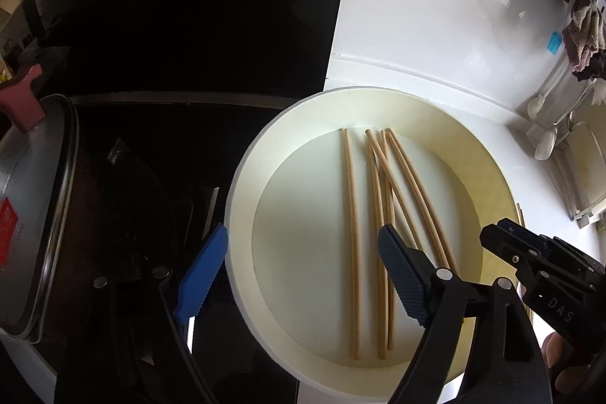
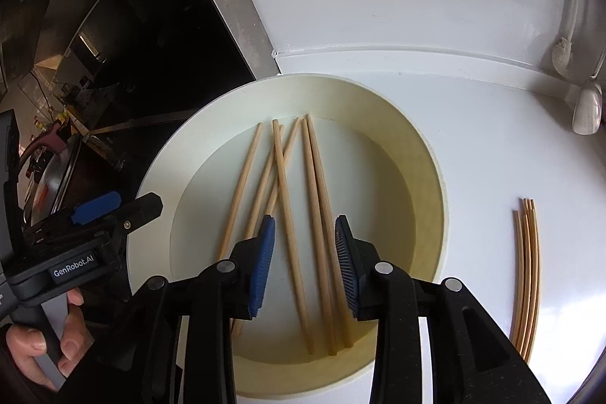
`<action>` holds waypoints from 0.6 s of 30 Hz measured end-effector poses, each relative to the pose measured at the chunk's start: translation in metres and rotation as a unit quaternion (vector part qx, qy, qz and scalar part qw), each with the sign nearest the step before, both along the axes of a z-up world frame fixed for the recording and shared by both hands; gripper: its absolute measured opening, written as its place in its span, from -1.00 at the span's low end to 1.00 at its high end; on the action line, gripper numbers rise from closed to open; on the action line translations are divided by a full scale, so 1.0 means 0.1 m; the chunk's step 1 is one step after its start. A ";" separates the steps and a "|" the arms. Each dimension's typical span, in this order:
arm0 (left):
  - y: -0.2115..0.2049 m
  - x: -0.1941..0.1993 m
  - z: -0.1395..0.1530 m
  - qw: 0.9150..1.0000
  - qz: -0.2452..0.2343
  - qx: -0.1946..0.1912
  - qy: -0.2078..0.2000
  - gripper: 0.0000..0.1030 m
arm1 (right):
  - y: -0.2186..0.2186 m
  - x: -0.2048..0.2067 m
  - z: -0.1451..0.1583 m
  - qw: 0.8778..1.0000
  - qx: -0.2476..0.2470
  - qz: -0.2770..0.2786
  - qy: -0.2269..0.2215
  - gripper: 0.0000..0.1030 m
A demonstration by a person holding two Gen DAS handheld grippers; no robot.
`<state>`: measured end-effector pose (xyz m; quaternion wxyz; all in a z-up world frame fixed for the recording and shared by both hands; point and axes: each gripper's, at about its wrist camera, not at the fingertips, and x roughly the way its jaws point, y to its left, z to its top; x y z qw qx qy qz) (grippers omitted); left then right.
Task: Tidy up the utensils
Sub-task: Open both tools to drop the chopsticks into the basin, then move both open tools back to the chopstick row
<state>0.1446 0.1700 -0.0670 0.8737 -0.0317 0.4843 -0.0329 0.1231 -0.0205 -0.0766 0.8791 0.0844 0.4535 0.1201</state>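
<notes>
The chopsticks [image 2: 288,214] lie loose inside the cream round basin [image 2: 428,154], which stands on the white bench [image 2: 492,158] in the middle of the right wrist view. Their long axes run from the bottom of the frame to the top, some crossing near the far ends. The right claw [image 2: 305,264] hangs directly over them, its blue pads apart with a moderate gap and clamped on nothing — two or three sticks pass under this gap, almost in line with the fingers. The left claw [image 1: 301,273] stands wide open at the left rim of the basin and holds nothing; one pad is outside the rim, the other above the sticks. I judge the right hand is the nearer one for a pick, because a stick already lies between its pads. A sorted bundle of chopsticks [image 2: 524,275] lies on the bench at the right side of the frame, well apart from the basin.
</notes>
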 end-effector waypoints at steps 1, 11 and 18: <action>0.01 -0.03 0.02 1.000 0.001 0.000 -0.001 0.58 | -0.02 -0.03 0.00 1.000 0.000 0.000 0.000 -0.37; -0.22 -0.28 0.15 1.000 -0.020 -0.012 -0.010 0.61 | -0.25 -0.39 0.09 1.000 0.002 -0.010 -0.017 -0.23; -0.58 -0.51 0.21 0.998 -0.051 -0.024 -0.010 0.61 | -0.58 -0.74 0.09 0.999 -0.001 -0.028 -0.018 -0.20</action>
